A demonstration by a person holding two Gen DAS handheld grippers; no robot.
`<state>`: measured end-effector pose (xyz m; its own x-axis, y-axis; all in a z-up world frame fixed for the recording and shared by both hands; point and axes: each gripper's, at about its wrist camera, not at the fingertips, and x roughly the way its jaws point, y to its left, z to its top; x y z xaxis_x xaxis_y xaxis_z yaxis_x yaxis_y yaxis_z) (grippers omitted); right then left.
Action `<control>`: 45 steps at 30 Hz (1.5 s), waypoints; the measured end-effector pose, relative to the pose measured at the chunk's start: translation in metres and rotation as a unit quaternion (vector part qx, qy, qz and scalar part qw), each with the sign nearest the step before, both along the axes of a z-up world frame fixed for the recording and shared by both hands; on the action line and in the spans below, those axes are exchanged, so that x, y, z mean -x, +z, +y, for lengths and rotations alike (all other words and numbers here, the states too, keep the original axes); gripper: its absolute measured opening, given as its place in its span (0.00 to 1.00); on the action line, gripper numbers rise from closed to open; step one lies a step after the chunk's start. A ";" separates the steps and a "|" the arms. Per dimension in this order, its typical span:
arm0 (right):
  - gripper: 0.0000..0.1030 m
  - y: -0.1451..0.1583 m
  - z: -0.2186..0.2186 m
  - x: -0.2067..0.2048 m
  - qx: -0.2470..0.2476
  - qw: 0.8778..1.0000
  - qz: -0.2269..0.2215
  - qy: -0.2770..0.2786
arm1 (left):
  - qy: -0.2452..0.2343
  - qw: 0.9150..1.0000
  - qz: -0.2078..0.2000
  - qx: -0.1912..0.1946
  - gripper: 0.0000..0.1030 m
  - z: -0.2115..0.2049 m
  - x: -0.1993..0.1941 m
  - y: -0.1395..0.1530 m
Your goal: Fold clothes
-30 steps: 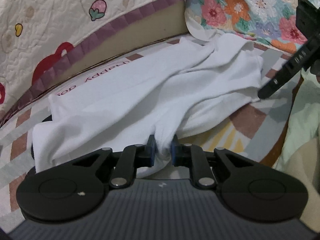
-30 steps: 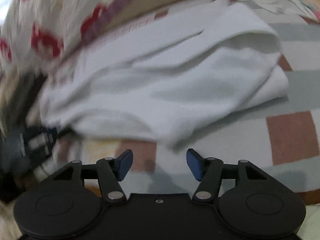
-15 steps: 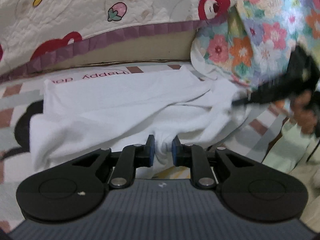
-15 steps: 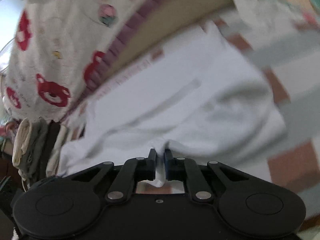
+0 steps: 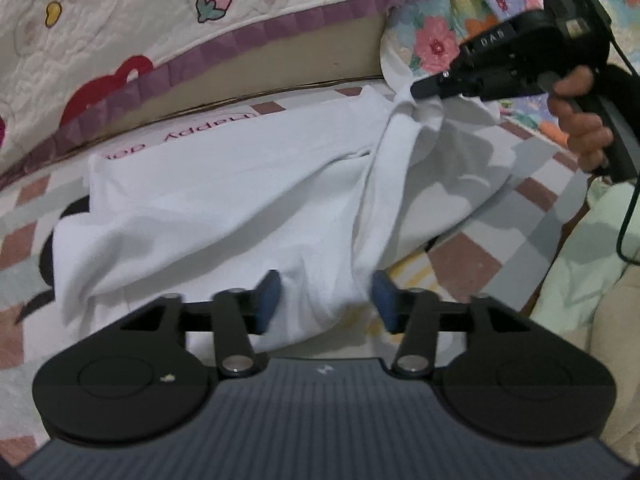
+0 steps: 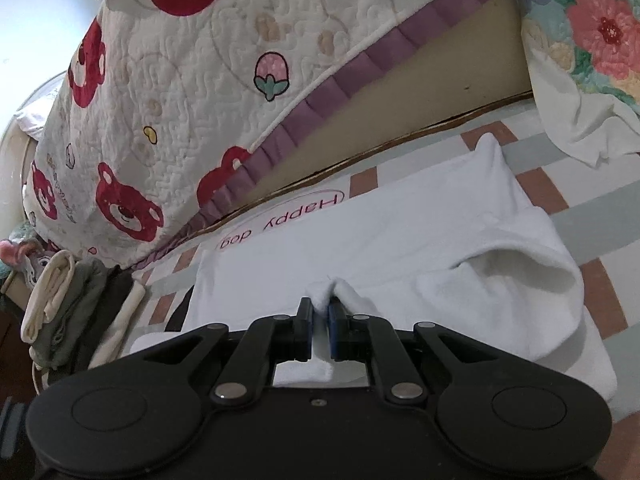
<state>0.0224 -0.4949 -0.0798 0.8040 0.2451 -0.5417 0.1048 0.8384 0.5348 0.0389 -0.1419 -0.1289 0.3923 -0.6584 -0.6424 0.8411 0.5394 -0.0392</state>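
A white garment [image 5: 248, 200] lies crumpled on a checked mat [image 5: 464, 256]. My left gripper [image 5: 326, 300] is open, its blue pads either side of the garment's near fold without clamping it. My right gripper [image 6: 319, 322] is shut on a pinch of the white garment [image 6: 400, 232] and holds it lifted. In the left wrist view the right gripper [image 5: 416, 90] shows at the upper right, a hand on its handle, pulling the garment's far corner up.
A quilted cover with red bears [image 6: 168, 92] hangs behind the mat. A floral cloth [image 5: 440, 36] lies at the back right. Folded clothes [image 6: 60, 304] are piled at the left. Pale green fabric [image 5: 588, 256] lies to the right.
My left gripper has opened and let go of the garment's near fold. My right gripper shut on the garment and has lifted its far corner up and back.
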 end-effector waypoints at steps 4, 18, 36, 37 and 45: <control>0.10 0.009 -0.005 -0.006 0.003 1.000 -0.022 0.007 | 0.015 1.000 0.016 0.002 0.61 0.000 -0.005 -0.005; 0.17 0.051 -0.037 -0.149 0.101 0.995 0.006 0.022 | 0.107 0.987 -0.110 -0.048 0.30 -0.060 -0.173 0.057; 0.22 -0.006 -0.148 -0.091 0.153 0.986 0.042 -0.044 | 0.140 0.984 0.101 0.041 0.13 0.073 -0.204 -0.002; 0.14 -0.007 -0.149 -0.096 0.143 0.988 0.043 -0.045 | 0.151 0.981 0.111 0.052 0.14 0.073 -0.210 -0.003; 0.34 -0.019 -0.154 -0.125 0.048 0.993 0.076 -0.075 | 0.184 0.964 0.167 0.098 0.72 0.057 -0.259 -0.018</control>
<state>0.1470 -0.6494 -0.0990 0.7344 0.0705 -0.6751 0.3062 0.8532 0.4222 0.2975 -0.0850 -0.1467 0.4151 -0.6361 -0.6504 0.5163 0.7534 -0.4073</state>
